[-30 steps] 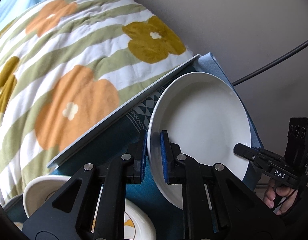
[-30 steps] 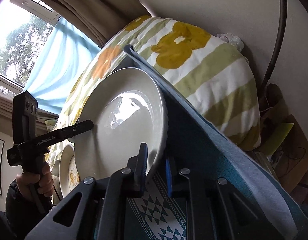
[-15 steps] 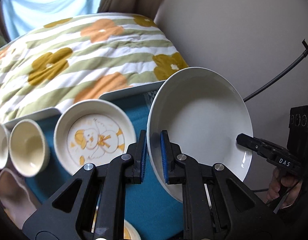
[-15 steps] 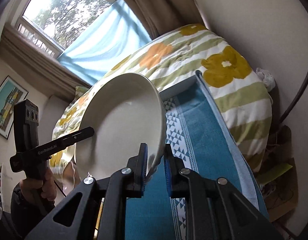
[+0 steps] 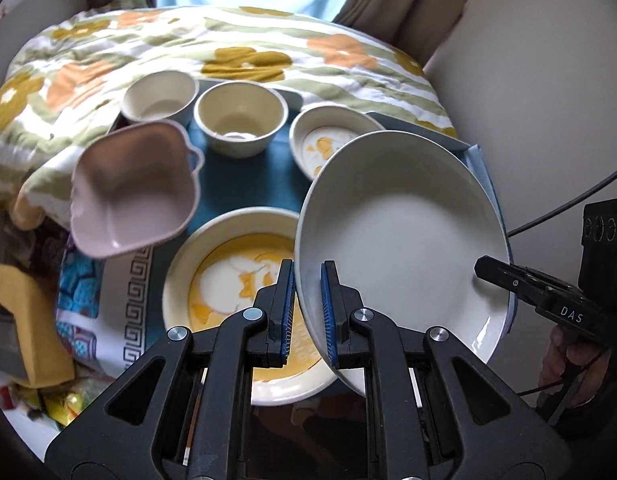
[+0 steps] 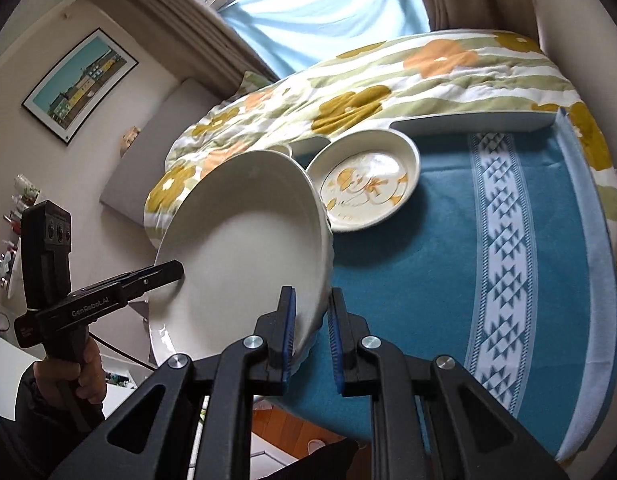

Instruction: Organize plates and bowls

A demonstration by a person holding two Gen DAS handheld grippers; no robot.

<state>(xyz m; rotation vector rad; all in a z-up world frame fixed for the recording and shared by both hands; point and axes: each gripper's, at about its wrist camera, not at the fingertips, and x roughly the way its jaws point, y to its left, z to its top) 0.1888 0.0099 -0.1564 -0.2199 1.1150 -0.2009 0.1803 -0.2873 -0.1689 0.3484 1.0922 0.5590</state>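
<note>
Left wrist view first: the left gripper (image 5: 307, 312) clamps the near rim of the big white plate (image 5: 400, 236), and the right gripper (image 6: 311, 338) bites the opposite rim, so the plate hangs tilted in the air between both. My guess is two grips steady a wide, slippery dish. It hovers over the yellow-patterned plate (image 5: 228, 280), probably its stacking partner. Behind sit a duck-print dish (image 5: 320, 140), two cream bowls (image 5: 240, 120), and a pink square dish (image 5: 132, 188) on the left. Everything rests on a blue towel (image 6: 448, 260) spread over the worktop, beside a flowered quilt (image 6: 388, 80). There's a curtained window beyond and a framed picture (image 6: 78, 80) on the wall.
</note>
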